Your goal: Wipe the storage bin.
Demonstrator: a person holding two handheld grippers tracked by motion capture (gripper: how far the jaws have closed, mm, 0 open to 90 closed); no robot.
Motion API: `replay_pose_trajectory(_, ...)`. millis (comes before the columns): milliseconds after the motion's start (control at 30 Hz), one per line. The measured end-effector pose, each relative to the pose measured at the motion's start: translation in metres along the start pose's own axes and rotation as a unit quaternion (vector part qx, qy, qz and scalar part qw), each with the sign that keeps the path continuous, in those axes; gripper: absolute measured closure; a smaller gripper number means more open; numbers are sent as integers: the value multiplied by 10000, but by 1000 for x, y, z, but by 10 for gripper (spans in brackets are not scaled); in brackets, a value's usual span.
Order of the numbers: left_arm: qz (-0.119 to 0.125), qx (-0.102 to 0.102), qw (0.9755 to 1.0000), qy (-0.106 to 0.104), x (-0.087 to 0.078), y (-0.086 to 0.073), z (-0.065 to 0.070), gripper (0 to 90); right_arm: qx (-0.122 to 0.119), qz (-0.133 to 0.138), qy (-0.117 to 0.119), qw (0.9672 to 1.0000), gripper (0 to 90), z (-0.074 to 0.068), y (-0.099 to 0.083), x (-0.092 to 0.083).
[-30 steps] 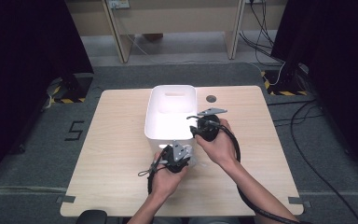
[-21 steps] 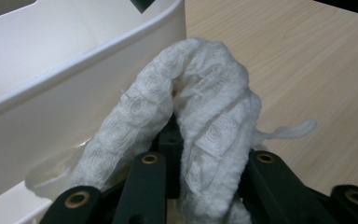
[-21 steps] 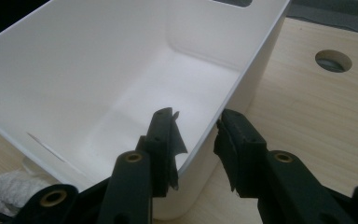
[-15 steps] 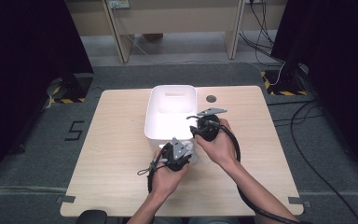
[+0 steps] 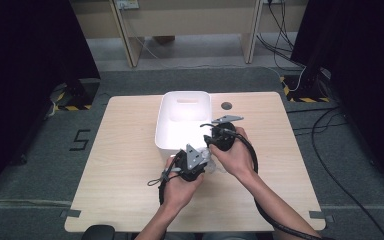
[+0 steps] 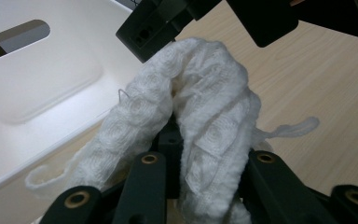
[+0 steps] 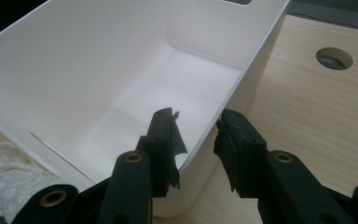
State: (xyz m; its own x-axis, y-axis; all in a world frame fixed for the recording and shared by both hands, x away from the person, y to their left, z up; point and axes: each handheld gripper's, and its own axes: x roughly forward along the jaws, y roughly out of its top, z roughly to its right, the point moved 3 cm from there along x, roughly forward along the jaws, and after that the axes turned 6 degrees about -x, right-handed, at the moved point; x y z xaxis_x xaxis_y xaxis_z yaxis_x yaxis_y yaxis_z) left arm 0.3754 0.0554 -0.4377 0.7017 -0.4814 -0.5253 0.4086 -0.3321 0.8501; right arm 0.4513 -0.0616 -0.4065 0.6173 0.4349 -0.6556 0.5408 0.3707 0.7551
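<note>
Left claw [image 5: 206, 159] clamped together on a white crocheted cloth [image 6: 205, 112], low over the near part of the surface [image 5: 125, 190], just short of the white plastic bin [image 5: 160, 125]. Cloth bunched and arched up out of the grip, a loose end trailing toward the wood; likely pinched at a fold so that the whole piece lifts in one go. In the high view, cloth [image 5: 216, 166] bunched between the two hands, just outside the bin's near edge, not in it.

Right claw [image 7: 196, 121] standing apart, astride the bin's near corner: one jaw inside the wall [image 7: 74, 70], the other outside. No pad seen pressing on the plastic. Probably set there to steady the bin, or ready to pinch the rim, while the other hand brings the cloth over. Same claw [image 5: 207, 131] at the bin's near right corner in the high view.

Bin interior bare and white, apparently waiting for the cloth.

Count: one cloth, one bin, two claws, one round cable hole [image 5: 226, 106] in the surface beside the bin's far right corner, one handle slot [image 5: 187, 100] visible in the bin's far wall.
</note>
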Motion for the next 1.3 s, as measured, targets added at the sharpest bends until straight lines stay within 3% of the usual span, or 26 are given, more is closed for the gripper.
replay_pose_trajectory(600, -35, 74, 9999, -152, 15, -3, 5, 747, 16, -26, 18, 10000, 663, 0, 1, 0)
replay_pose_trajectory(1300, -145, 60, 9997, -180, 38, -21, 9, 748, 8, -15, 23, 10000, 665, 0, 1, 0)
